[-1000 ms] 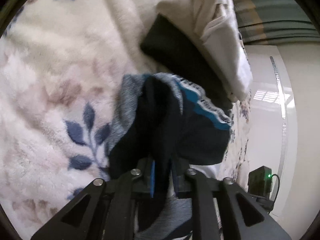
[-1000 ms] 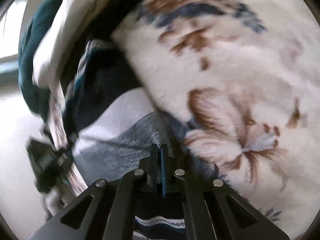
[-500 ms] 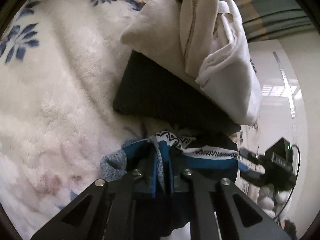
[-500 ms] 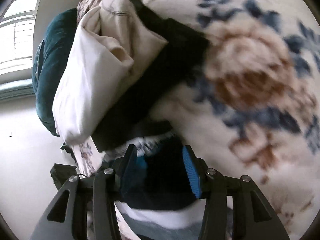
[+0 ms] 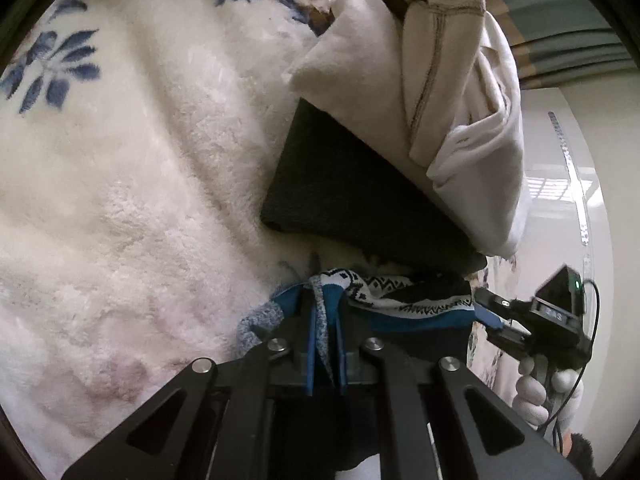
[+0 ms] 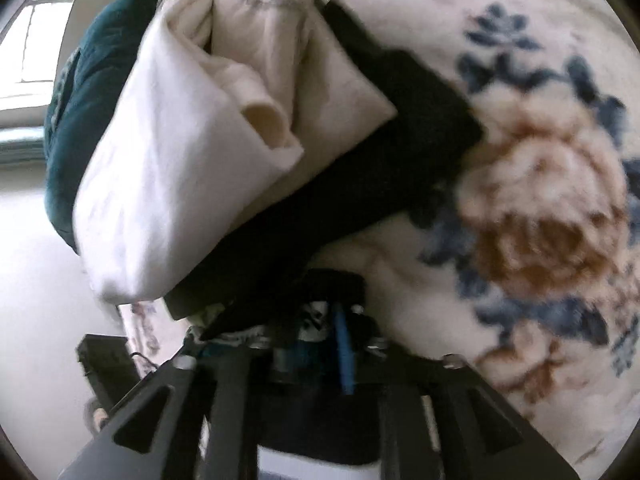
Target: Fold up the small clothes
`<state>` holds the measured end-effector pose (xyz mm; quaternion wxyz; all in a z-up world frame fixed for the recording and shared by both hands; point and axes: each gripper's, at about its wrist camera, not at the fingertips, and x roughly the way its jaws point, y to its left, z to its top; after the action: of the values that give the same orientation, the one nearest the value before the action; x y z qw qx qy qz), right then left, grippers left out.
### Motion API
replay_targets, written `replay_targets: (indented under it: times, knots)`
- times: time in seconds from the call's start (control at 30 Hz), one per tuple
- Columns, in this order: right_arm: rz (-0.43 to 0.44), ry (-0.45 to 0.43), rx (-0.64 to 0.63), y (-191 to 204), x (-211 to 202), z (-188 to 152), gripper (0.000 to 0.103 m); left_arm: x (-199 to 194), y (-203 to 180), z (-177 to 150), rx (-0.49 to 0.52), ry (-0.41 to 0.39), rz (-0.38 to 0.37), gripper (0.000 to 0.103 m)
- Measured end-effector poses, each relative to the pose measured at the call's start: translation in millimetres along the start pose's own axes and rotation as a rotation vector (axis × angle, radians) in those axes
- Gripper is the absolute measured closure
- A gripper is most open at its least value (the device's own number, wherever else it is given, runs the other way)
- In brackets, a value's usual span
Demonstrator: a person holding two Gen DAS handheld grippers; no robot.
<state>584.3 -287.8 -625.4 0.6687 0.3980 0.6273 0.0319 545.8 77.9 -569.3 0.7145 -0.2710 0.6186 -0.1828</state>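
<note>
A small knit garment [image 5: 400, 304] in navy, blue, grey and white zigzag trim lies on the floral blanket [image 5: 120, 184], just in front of a pile of clothes. My left gripper [image 5: 324, 344] is shut on its grey-and-blue edge. My right gripper [image 6: 320, 340] is shut on the same garment [image 6: 312, 320] at its other side; this view is blurred. The right gripper and the hand holding it also show in the left wrist view [image 5: 532, 320].
The pile holds a folded black garment [image 5: 360, 200] under cream and white clothes [image 5: 432, 92]. In the right wrist view it shows again [image 6: 200, 152], with a dark teal cushion [image 6: 80, 92] behind. The blanket's edge and a pale floor [image 5: 560, 208] lie to the right.
Both grippers carried the garment forward and down to the blanket before the pile. The right gripper, open half a second ago, has closed on the garment.
</note>
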Motion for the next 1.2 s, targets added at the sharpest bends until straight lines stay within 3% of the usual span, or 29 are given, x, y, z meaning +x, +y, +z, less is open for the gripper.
replay_targets:
  times: [0.07, 0.23, 0.27, 0.3, 0.33, 0.43, 0.57, 0.6, 0.67, 0.7, 0.77, 0.83, 1.0, 1.03, 1.07, 1.1, 1.13, 1.17, 1.2]
  knots:
    - [0.012, -0.038, 0.028, -13.4, -14.7, -5.9, 0.067, 0.5, 4.9, 0.9, -0.021, 0.003, -0.017, 0.097]
    - [0.105, 0.114, 0.113, -49.1, 9.9, -15.7, 0.068, -1.1, 7.8, 2.5, -0.025, -0.001, -0.015, 0.097]
    - [0.132, 0.132, 0.101, -49.7, 16.9, -20.4, 0.085, -0.9, 8.0, 3.1, -0.021, -0.002, -0.013, 0.097]
    - [0.102, 0.122, 0.073, -46.8, 20.5, -22.1, 0.099, -1.8, 8.7, 3.6, -0.017, 0.006, -0.006, 0.097]
    - [0.048, 0.098, 0.051, -44.3, 20.5, -22.2, 0.099, -1.4, 10.1, 4.5, -0.015, 0.006, -0.001, 0.097]
    - [0.030, 0.031, 0.129, -60.6, 13.5, -17.0, 0.100, 0.4, 18.9, 7.1, -0.028, 0.017, -0.005, 0.097]
    - [0.016, 0.037, 0.124, -57.9, 16.4, -15.7, 0.099, -5.9, 17.6, 8.7, -0.023, 0.025, -0.009, 0.093]
    - [0.018, 0.053, 0.131, -55.0, 16.8, -15.3, 0.098, -10.1, 15.9, 8.7, -0.016, 0.024, -0.005, 0.091]
    - [0.017, 0.081, 0.149, -53.1, 10.7, -12.4, 0.090, -20.7, 8.4, 3.2, -0.003, 0.022, 0.010, 0.073]
    - [0.025, 0.073, 0.142, -51.4, 2.9, -12.3, 0.074, -26.3, 5.2, -2.2, -0.002, 0.015, -0.002, 0.067]
    - [0.035, 0.036, 0.101, -50.4, -16.3, -22.6, 0.045, -46.0, 3.2, -21.1, -0.006, -0.005, -0.033, 0.046]
    - [0.037, 0.016, 0.059, -49.4, -36.4, -39.9, 0.041, -59.0, 5.2, -43.8, -0.022, -0.003, -0.061, 0.045]
    - [0.041, 0.118, 0.074, -76.5, -39.7, -113.6, 0.041, -52.7, 15.0, -87.1, -0.070, 0.054, -0.093, 0.049]
    - [0.048, 0.144, 0.083, -83.9, -33.8, -127.9, 0.041, -50.0, 13.3, -93.4, -0.062, 0.055, -0.091, 0.078]
    - [0.061, 0.182, 0.099, -89.9, -23.8, -142.3, 0.041, -46.5, 9.4, -98.0, -0.040, 0.064, -0.066, 0.094]
    - [0.072, 0.211, 0.115, -91.3, -10.6, -155.0, 0.044, -45.0, 6.7, -99.2, -0.021, 0.061, -0.042, 0.094]
    - [0.077, 0.231, 0.127, -92.3, -0.9, -167.6, 0.048, -43.2, 4.2, -99.2, 0.002, 0.056, -0.017, 0.094]
    - [0.088, 0.216, 0.130, -92.1, 5.0, -176.5, 0.066, -44.0, 7.7, -96.8, 0.003, 0.055, -0.003, 0.094]
    - [0.082, 0.200, 0.129, -92.0, 7.3, -179.9, 0.074, -41.4, 12.4, -94.5, -0.010, 0.059, -0.002, 0.094]
